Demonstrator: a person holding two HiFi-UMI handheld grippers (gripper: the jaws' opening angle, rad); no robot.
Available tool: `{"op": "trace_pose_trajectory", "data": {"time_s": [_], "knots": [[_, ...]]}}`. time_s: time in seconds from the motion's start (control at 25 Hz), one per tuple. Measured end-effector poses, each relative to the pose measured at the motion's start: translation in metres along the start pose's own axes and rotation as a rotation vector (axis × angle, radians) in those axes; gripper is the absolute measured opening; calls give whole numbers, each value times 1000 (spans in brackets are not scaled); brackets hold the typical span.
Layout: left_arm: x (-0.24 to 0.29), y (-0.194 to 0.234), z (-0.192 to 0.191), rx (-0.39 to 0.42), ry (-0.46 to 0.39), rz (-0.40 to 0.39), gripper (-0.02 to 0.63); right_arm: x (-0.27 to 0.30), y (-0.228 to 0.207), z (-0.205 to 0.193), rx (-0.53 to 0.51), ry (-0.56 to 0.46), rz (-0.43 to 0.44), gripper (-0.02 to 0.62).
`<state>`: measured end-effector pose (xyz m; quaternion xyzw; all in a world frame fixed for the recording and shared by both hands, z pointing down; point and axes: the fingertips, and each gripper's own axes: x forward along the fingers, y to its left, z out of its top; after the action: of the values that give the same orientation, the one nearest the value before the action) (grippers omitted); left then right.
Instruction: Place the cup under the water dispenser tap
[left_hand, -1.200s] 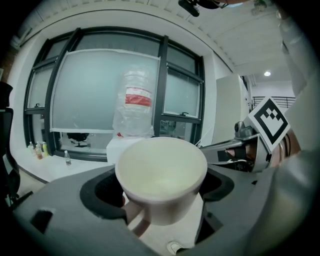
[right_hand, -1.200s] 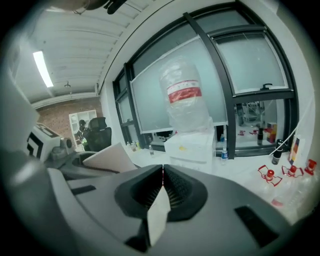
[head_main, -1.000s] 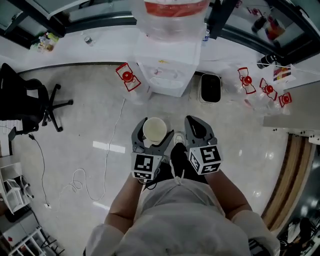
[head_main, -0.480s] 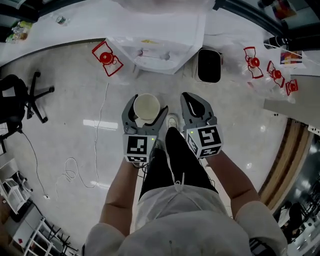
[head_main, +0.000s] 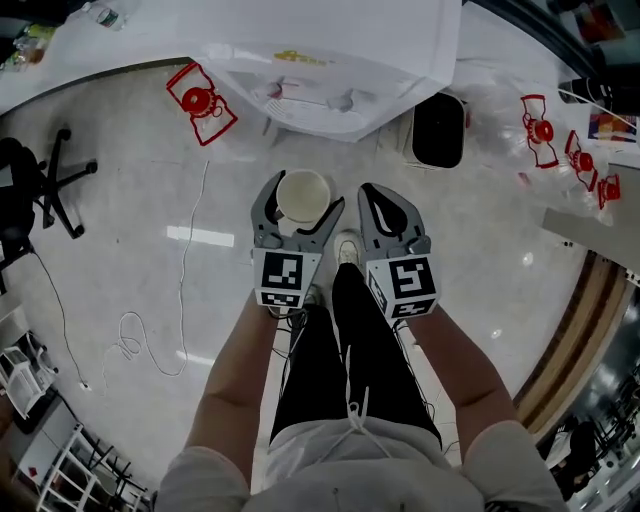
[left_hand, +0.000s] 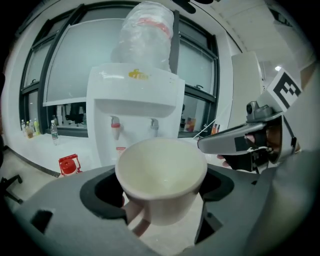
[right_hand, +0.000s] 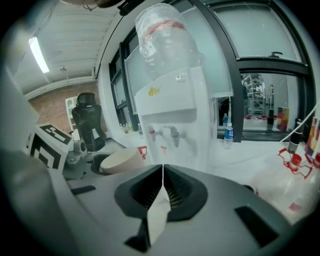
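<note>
White water dispenser (head_main: 330, 60), bottle on top, straight ahead of both grippers. Left gripper (head_main: 303, 198) just short of the dispenser's front, jaws spread to a cup's width and clamped on the cream cup (left_hand: 162, 175). Cup upright, mouth up, nothing in it. Right gripper (head_main: 386, 198) equally short of the dispenser, jaws pressed together, nothing between them. Cup lies in front of and below the dispenser's two taps (left_hand: 115, 128), not under either. Against a second ago: dispenser nearer, grip on cup unchanged.
</note>
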<state>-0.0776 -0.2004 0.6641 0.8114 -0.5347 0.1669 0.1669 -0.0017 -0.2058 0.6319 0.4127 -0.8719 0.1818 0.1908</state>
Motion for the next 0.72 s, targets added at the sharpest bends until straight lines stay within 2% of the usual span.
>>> {"op": "trace_pose_trajectory", "data": {"time_s": [0.2,0.48,0.72], "knots": [[41,12,-17,42,-34,20,446,23,-13,-20,-39,-9,18,29],[96,32,-28,41,-52,49,446,51,-49,-46,-33,11,-30,29],[139,33,-31,93,-51,27,446,65,-70,-51,-40,25,-37,29]]}}
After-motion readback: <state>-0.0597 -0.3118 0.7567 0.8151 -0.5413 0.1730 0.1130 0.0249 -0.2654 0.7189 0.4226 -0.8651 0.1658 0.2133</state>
